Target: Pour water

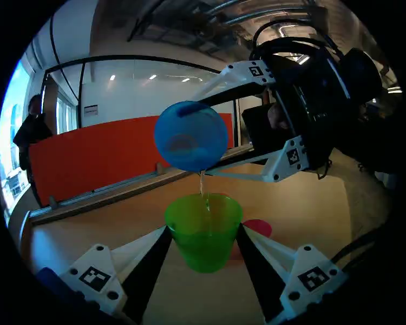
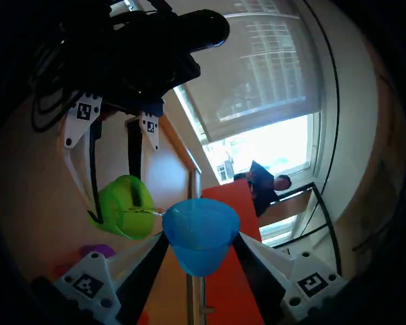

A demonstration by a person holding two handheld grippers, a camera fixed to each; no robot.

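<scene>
My left gripper (image 1: 204, 238) is shut on a green cup (image 1: 204, 230), held upright above a wooden table (image 1: 95, 238). Just above it hangs a blue cup (image 1: 191, 135), tipped on its side with its base towards me, clamped between the white fingers (image 1: 281, 162) of the right gripper. A thin stream of water (image 1: 202, 184) falls from the blue cup into the green one. In the right gripper view, my right gripper (image 2: 201, 246) is shut on the blue cup (image 2: 201, 241), and the left gripper holds the green cup (image 2: 124, 208) beside its rim.
A pink disc (image 1: 258, 226) lies on the table just behind the green cup. An orange partition (image 1: 95, 157) and glass wall stand at the back. A person (image 1: 27, 135) stands by the windows at the far left. A purple object (image 2: 97, 251) is near the lower left.
</scene>
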